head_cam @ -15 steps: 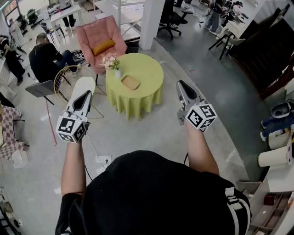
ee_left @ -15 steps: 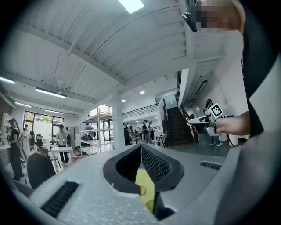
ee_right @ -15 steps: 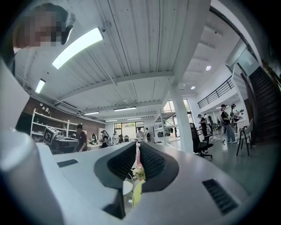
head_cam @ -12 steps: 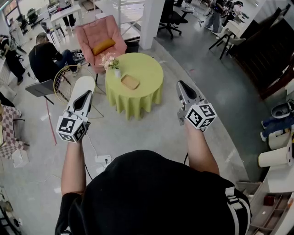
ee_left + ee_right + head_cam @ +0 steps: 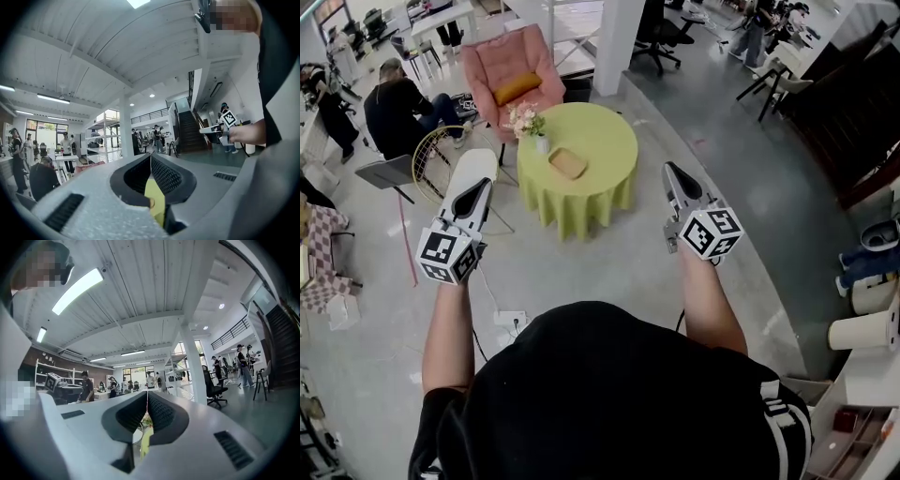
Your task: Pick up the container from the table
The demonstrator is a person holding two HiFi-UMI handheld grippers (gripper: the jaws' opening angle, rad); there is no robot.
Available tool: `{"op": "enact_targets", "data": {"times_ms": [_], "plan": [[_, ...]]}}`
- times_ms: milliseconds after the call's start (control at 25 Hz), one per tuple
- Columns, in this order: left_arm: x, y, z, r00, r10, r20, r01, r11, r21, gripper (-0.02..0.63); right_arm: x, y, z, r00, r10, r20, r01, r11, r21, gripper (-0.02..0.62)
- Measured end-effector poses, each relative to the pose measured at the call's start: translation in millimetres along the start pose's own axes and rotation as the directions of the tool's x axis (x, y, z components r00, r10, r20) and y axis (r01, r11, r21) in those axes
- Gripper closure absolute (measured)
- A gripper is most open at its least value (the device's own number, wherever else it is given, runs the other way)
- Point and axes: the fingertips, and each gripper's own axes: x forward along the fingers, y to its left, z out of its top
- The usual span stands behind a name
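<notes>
Tan container [image 5: 568, 163] lies flat on the green tabletop [image 5: 605, 141], its long axis diagonal. The fingers of the left gripper [image 5: 478, 159] and right gripper [image 5: 671, 171] are clenched on nothing.

Open-plan office: desks [image 5: 441, 17], swivel chairs [image 5: 661, 23], staircase [image 5: 190, 133].

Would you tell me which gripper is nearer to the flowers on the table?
Left. The left gripper sits short of the flowers, slightly to their left; the right gripper is farther, past the table's right edge.
</notes>
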Motion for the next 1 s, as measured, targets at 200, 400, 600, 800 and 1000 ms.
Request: {"op": "enact_targets", "data": {"times_ms": [200,400,600,800,1000], "plan": [[10,-8,-3,1.0,0.01,-0.012,-0.01,1.0,0.011,0.588,0,-17,-6,1.0,0.001,0.001,-0.001,1.0,-0.003,0.578],[25,-24,-1,0.999,0.024,-0.023,-0.024,1.0,0.007,0.588,-4,-37,-10,1.0,0.02,-0.003,-0.02,1.0,0.004,0.575],[35,-38,-1,0.999,0.043,-0.033,-0.043,0.999,0.01,0.588,-8,-60,-14,0.999,0.035,0.006,-0.035,0.999,0.023,0.575],[38,-51,-5,0.997,0.061,-0.041,-0.06,0.998,0.015,0.588,-12,-74,-24,0.999,0.051,0.001,-0.051,0.998,0.04,0.577],[38,-54,-4,0.996,0.075,-0.049,-0.074,0.997,0.022,0.588,-11,-78,-25,0.998,0.066,-0.001,-0.066,0.997,0.044,0.575]]}}
